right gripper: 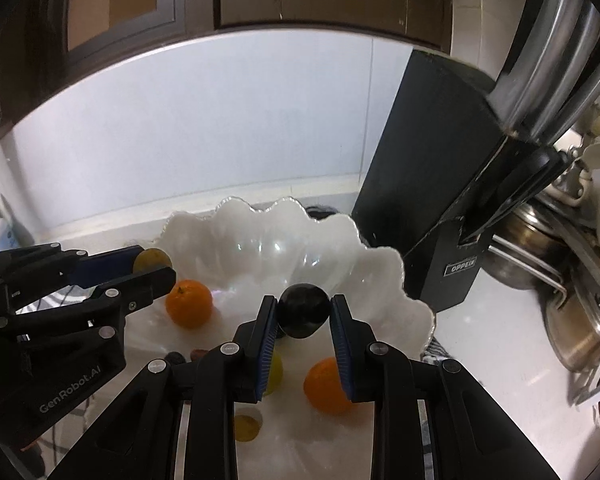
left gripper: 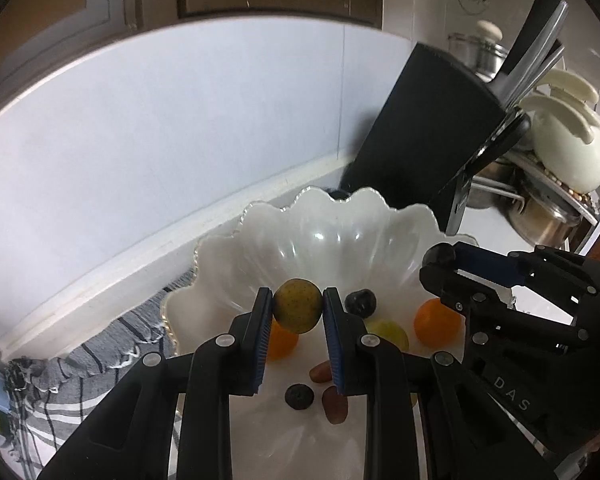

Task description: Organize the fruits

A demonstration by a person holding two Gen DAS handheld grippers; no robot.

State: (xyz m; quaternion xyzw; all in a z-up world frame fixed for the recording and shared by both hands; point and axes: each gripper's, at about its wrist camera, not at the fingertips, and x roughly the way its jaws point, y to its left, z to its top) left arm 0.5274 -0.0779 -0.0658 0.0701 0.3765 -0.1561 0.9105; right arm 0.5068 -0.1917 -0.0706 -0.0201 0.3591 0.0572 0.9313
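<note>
Speckled yellow-green fruit (left gripper: 297, 306) sits clamped in left gripper (left gripper: 296, 308); right gripper (right gripper: 304, 312) clasps glossy dark plum (right gripper: 305, 311).

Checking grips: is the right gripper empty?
No: the right gripper is shut on a dark plum above the white bowl.

in the right wrist view, the tall black knife block (right gripper: 428, 184) has a small silver plate low on its front face, and the plate reads "oppein". in the same view, the black body of the left gripper (right gripper: 153, 266) carries pale letters "genrobot.ai". in the left wrist view, the black body of the right gripper (left gripper: 444, 258) shows the letters "das".
</note>
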